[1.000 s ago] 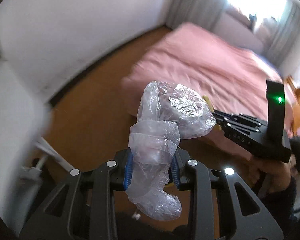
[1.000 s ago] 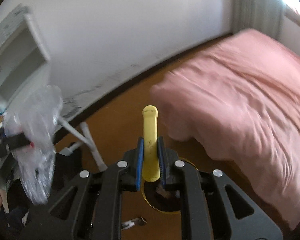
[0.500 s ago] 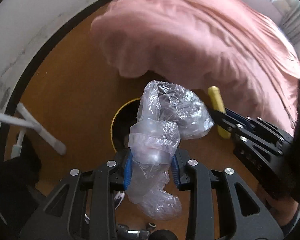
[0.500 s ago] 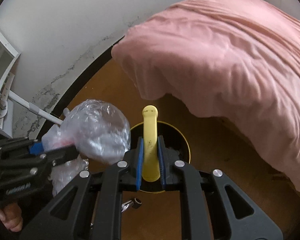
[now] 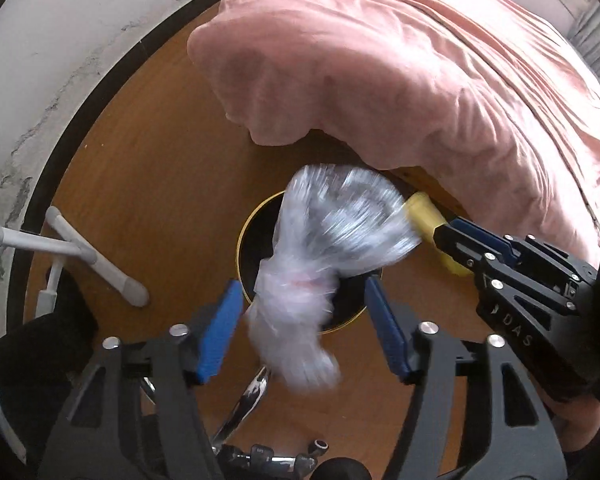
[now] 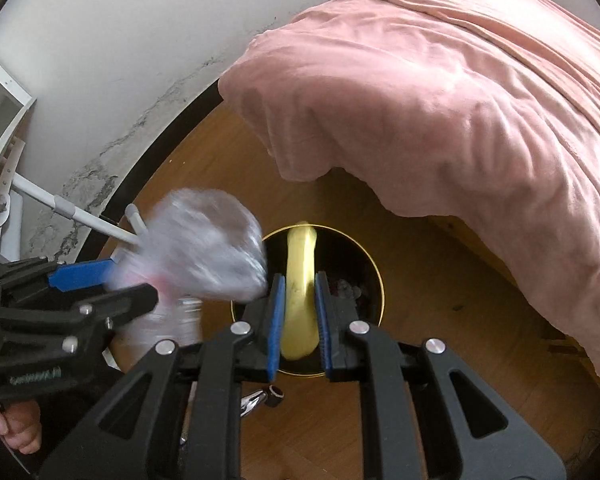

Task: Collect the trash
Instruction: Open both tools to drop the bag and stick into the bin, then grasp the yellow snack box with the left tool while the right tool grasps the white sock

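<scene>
Through my left wrist camera I look down on a round bin [image 5: 244,240] with a gold rim and dark inside, standing on the wooden floor [image 5: 160,152]. My left gripper [image 5: 304,328] has its blue-padded fingers [image 5: 216,332] spread wide, nothing clamped. The crumpled clear plastic bag [image 5: 332,236] shows between them, blurred, apart from both pads and over the mouth of the bin. Whether it touches the bin I cannot tell. Right of the bin, my right gripper [image 5: 444,232] reaches toward it, clenched on a yellow piece [image 5: 420,212] whose tip sits at the bag's edge. A pink bedspread [image 5: 420,72] hangs beyond the bin, and a white stand foot [image 5: 100,264] lies left of it.

Through my right wrist camera, the right gripper [image 6: 298,312] is closed on the yellow piece [image 6: 300,276], its blue pads [image 6: 276,320] pressed against both sides. The piece points straight out over the bin [image 6: 376,276], above its dark opening. Just left of the bin's rim, the plastic bag [image 6: 204,248] is smeared with blur, in front of the left gripper [image 6: 112,280], whose fingers stand parted. The bedspread [image 6: 440,100] drapes beyond the bin, and a small metal part [image 6: 260,398] lies on the floor [image 6: 440,320] on the bin's near side.
</scene>
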{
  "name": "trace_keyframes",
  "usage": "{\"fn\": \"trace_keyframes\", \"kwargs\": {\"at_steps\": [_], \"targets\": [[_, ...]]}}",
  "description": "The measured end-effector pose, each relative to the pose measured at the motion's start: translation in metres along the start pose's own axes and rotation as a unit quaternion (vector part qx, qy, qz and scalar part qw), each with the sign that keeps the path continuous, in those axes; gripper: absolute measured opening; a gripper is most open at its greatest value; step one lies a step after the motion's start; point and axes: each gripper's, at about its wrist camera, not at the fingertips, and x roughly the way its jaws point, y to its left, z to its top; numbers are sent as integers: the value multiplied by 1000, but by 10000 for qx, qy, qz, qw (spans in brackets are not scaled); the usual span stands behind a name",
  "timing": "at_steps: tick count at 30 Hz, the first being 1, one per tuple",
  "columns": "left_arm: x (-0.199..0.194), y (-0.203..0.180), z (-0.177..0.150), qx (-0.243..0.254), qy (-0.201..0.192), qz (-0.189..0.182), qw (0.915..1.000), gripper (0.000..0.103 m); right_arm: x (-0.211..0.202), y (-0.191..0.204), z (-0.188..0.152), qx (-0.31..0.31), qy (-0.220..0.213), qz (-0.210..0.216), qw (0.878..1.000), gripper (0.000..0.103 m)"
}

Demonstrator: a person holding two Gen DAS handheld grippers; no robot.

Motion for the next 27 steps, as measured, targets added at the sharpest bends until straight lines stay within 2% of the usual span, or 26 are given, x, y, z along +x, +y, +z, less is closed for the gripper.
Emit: {"fn": "trace_keyframes", "kwargs": {"at_steps": [6, 7, 9, 10, 13, 16, 19, 21, 23, 27], "targets": [[-5, 4, -2, -102, -28, -70, 9999, 66, -3, 2, 4, 8, -44, -16, 10000, 15], [-5, 4, -3, -106, -41, -76, 9999, 67, -5, 2, 5, 22, -64, -30, 10000, 19], [-9, 6, -3, -137, -116, -105, 9998, 68, -8, 3, 7, 28, -128, -30, 9999, 42], [-12, 7, -4, -161, -180, -130, 9996, 70, -12, 4, 7, 23, -211, -13, 9998, 57], [-29, 15, -5, -339, -573, -115, 9977, 73, -24, 11, 13, -45, -353, 0, 9994, 58], [-55, 31, -7, -666, -1063, -346, 9915, 80, -46, 23, 24, -130, -624, -89, 9979, 59], [-91, 58, -7, -920, -1283, -415, 9866, 80, -81, 49, 39, -304, -1082, -52, 9936, 64], [-131, 86, -12, -1054, -1658, -337, 9799, 81, -95, 69, 47, -443, -1272, 11, 9909, 65], [-174, 119, -24, -1249, -2021, -279, 9710, 85, -112, 109, 57, -727, -1472, 241, 9861, 65], [-259, 196, -74, -1470, -2657, 231, 9525, 89, -129, 200, 67, -1438, -1640, 699, 9734, 68]]}}
